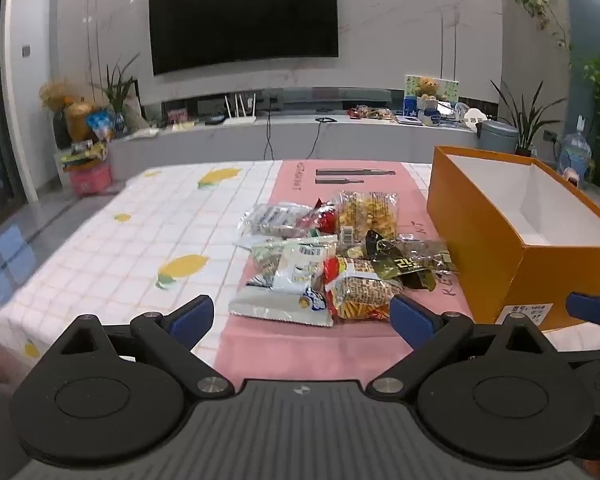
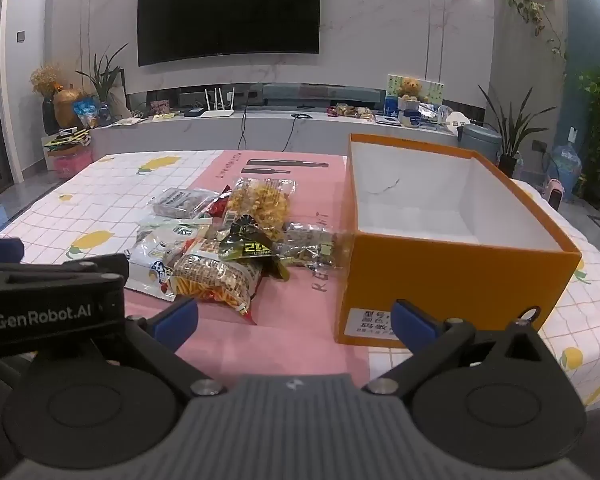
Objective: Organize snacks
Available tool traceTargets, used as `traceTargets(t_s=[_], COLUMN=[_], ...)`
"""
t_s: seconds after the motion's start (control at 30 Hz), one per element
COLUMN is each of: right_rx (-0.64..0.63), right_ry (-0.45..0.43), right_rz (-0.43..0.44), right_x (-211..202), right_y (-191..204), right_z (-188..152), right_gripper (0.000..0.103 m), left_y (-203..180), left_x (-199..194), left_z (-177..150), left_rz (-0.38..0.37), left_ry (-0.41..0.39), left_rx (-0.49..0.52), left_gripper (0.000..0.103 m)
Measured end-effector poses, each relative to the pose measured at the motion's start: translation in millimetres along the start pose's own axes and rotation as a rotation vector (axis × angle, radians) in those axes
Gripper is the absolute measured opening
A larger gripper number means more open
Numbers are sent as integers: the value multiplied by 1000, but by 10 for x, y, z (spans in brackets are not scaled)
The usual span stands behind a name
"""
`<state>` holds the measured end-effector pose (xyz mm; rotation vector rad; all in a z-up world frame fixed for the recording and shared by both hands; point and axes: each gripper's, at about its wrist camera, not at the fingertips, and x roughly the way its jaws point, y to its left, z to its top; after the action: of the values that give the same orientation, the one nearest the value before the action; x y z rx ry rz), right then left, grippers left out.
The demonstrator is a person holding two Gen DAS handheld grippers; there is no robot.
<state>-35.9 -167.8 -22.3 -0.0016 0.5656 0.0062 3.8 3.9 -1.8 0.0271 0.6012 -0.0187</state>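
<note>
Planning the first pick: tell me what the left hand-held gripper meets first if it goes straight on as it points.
Probably the red bag of snack sticks, nearest in the snack pile, just ahead of the open left hand-held gripper. Depth is uncertain.

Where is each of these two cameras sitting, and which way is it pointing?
Left wrist: sits on the left gripper, looking forward and down over its open blue fingers at the snack pile; the right gripper's fingertip shows at the right edge.
Right wrist: sits on the right gripper, open, facing the orange box; the left gripper's body shows at left.
Both share snacks, box, pink mat, television.
</note>
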Motion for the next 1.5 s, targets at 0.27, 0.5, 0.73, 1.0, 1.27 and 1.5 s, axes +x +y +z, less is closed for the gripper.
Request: traceTargets(t_s=[0.27, 0.5, 0.73, 1.0, 1.27, 1.5], right_rx=[18, 17, 19, 30, 31, 30], right_ry=[15, 15, 15, 28, 30, 31], right_rz=[30, 33, 34, 41, 41, 41], right_x=[23, 8, 16, 43, 53, 53], right_y=[2, 6, 1, -8, -11, -12], right_z=[-14, -17, -11, -27, -26, -25], right_gripper=[100, 100, 100, 100, 100, 100], left_y=[39, 59, 70, 84, 89, 97], left_x=[-5, 49, 68, 81, 88, 95], left_z=[-64, -61, -55, -65, -61, -55], left_rz=[-5, -17, -24, -32, -31, -33], left_ry=[-26, -7, -4, 9, 15, 25], left_rx=[5, -8, -15, -19, -22, -28], left_gripper=[103, 103, 103, 103, 103, 103])
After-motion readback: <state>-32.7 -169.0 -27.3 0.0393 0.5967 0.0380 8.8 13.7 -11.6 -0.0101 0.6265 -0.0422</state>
